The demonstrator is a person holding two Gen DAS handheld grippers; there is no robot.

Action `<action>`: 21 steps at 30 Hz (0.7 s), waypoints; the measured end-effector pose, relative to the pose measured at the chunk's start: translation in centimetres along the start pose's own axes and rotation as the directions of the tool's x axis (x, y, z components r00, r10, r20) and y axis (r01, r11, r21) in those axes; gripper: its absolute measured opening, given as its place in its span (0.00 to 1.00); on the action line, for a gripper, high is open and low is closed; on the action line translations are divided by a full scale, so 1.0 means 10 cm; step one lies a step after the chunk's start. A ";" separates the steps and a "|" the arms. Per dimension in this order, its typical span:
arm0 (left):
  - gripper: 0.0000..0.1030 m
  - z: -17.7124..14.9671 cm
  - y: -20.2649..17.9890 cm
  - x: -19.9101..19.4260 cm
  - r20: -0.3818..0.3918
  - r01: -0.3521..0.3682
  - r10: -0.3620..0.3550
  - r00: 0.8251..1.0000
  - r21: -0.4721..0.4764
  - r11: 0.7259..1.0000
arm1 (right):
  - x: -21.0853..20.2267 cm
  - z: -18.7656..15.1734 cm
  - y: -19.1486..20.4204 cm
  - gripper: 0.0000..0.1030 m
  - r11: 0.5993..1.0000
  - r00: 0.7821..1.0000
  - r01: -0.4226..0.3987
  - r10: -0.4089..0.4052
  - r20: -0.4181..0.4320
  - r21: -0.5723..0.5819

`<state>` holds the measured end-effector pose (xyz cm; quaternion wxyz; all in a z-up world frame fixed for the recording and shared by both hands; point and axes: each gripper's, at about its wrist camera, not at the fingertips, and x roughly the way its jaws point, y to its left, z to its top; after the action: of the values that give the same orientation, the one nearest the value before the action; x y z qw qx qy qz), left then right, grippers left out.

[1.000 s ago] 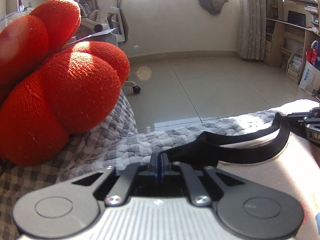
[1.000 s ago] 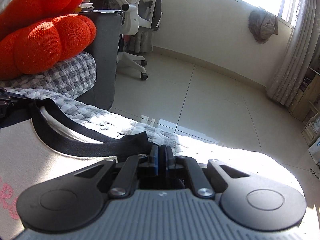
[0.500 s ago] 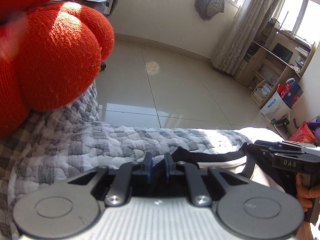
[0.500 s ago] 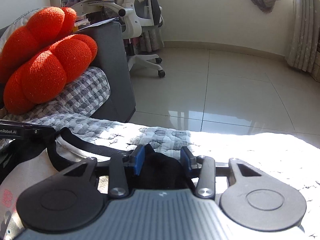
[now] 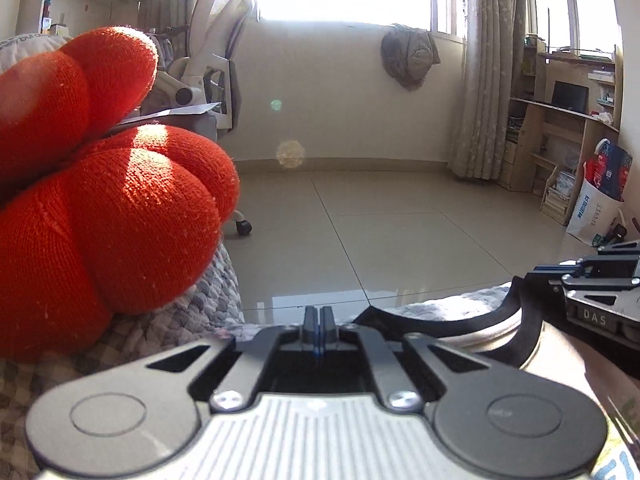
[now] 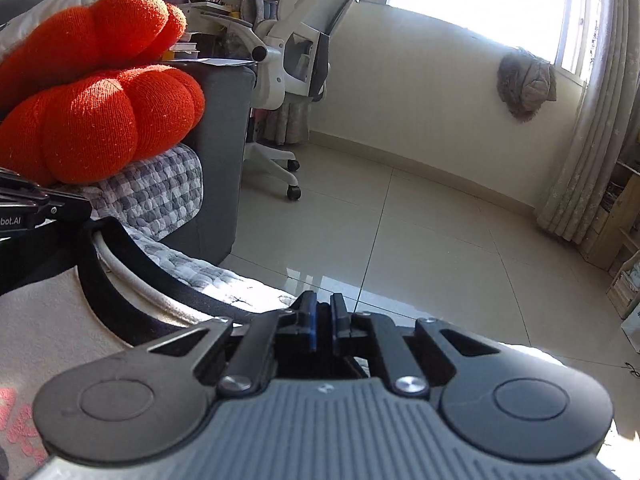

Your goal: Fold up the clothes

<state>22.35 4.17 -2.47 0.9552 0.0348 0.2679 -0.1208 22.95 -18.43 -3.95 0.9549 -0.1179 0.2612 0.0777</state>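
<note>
A pale shirt (image 6: 40, 320) with a black collar (image 6: 132, 280) lies on a quilted grey-and-white cover (image 6: 160, 192). My left gripper (image 5: 319, 318) is shut at the shirt's shoulder, where the collar (image 5: 440, 320) starts; the pinched cloth itself is hidden under the fingers. My right gripper (image 6: 322, 308) is closing, its jaws nearly together on the other shoulder. The collar hangs in a curve between the two. Each gripper shows in the other's view: the right gripper (image 5: 532, 276) at the right edge, the left gripper (image 6: 80, 204) at the left edge.
A big orange knitted cushion (image 5: 100, 220) sits on the cover close to the left gripper. Beyond the cover's edge is a glossy tiled floor (image 6: 400, 220). A white office chair (image 6: 296, 48) stands behind the sofa arm, and shelves and a paper bag (image 5: 596, 212) are far right.
Half a second ago the right jaws stood wide around the black collar and the left jaws were slightly parted. Both have closed again. Both views swung aside and came back.
</note>
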 end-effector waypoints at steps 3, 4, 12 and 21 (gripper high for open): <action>0.01 -0.06 0.04 0.12 -0.073 -0.018 0.017 0.997 -0.005 1.000 | 0.15 0.00 -0.05 0.07 1.000 0.997 0.001 0.001 -0.077 0.030; 0.01 -0.05 0.04 0.13 -0.086 -0.028 0.027 0.996 -0.003 1.000 | 0.17 0.01 -0.08 0.07 0.999 0.996 -0.007 0.011 -0.092 0.042; 0.39 0.09 0.23 -0.23 -0.090 -0.029 0.019 0.996 -0.105 0.994 | -0.16 0.14 -0.13 0.54 0.993 0.996 -0.016 0.026 -0.081 0.119; 0.40 0.00 0.61 -0.99 -0.108 -0.042 0.024 0.994 -0.166 0.985 | -0.63 0.25 0.09 0.56 0.994 0.997 -0.060 0.063 -0.039 0.090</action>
<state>15.71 12.17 2.66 0.9411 -0.0349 0.3268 -0.0798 18.57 -17.41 1.23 0.9507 -0.0686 0.2878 0.0929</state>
